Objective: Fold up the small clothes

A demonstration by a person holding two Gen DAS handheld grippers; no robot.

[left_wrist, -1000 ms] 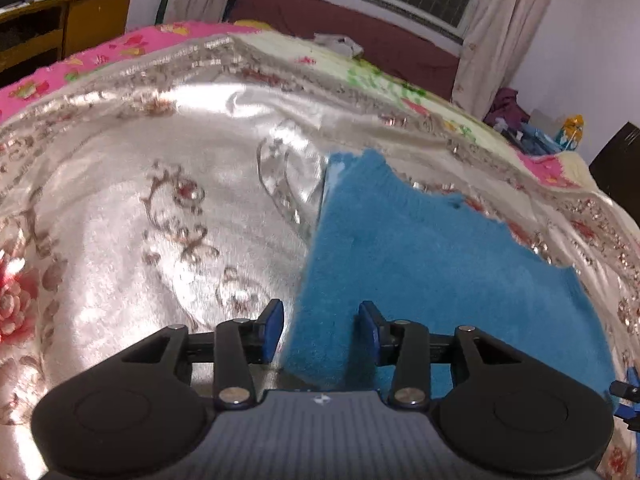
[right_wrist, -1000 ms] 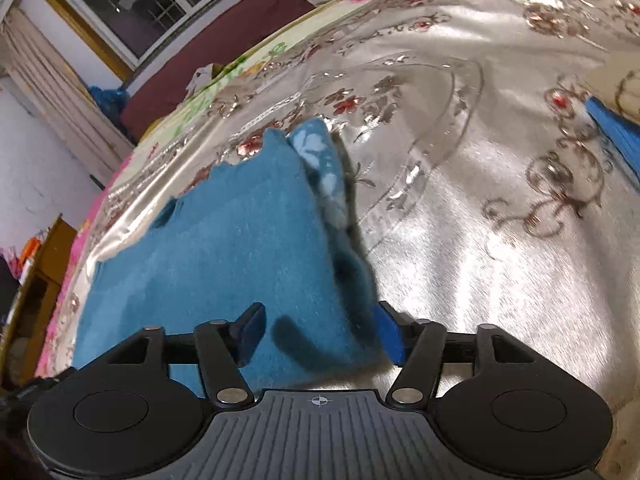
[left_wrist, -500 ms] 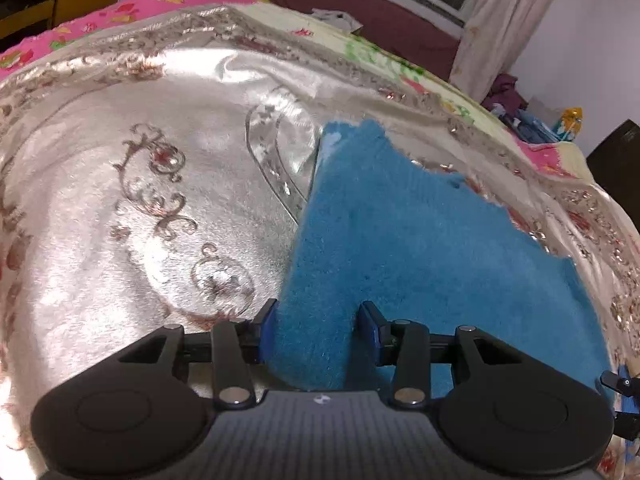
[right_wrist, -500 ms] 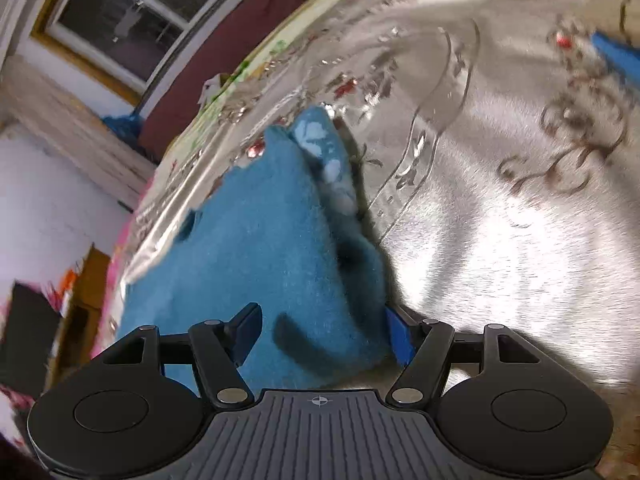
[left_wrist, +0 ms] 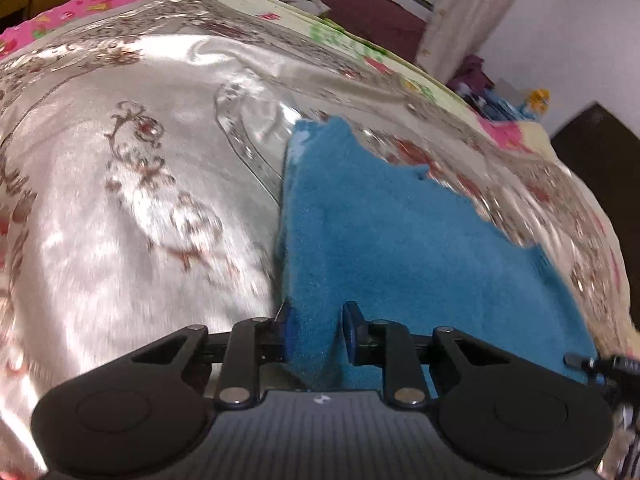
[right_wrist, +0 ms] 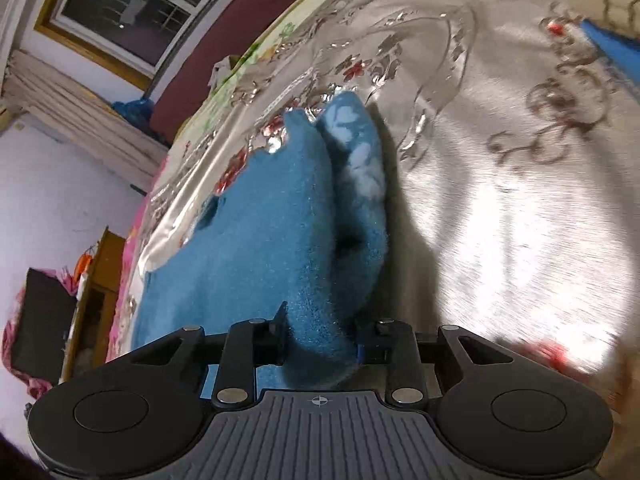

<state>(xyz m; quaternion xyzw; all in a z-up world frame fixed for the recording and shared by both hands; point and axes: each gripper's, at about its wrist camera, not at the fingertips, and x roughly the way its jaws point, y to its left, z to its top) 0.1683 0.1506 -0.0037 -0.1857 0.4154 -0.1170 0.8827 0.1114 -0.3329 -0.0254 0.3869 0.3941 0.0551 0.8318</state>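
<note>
A fluffy blue garment (left_wrist: 400, 232) lies on the shiny silver bedspread (left_wrist: 120, 220), folded over, with a pale-patterned underside showing at its far tip (right_wrist: 356, 144). My left gripper (left_wrist: 319, 330) is closing on the garment's near left corner, and the fabric bunches between its blue pads. In the right wrist view the same garment (right_wrist: 260, 232) rises in a fold. My right gripper (right_wrist: 320, 340) is closing on the garment's near right corner, and fleece fills the gap between its fingers.
The bedspread (right_wrist: 500, 220) spreads wide to the right, with a second blue cloth (right_wrist: 612, 46) at its far edge. A wooden cabinet (right_wrist: 94, 292) stands beyond the bed. A dark gripper tip (left_wrist: 608, 364) shows at the right edge.
Both grippers have narrowed onto the garment's near corners, the right one from wide open. The fabric now bunches up between the pads. Both views have shifted slightly.
</note>
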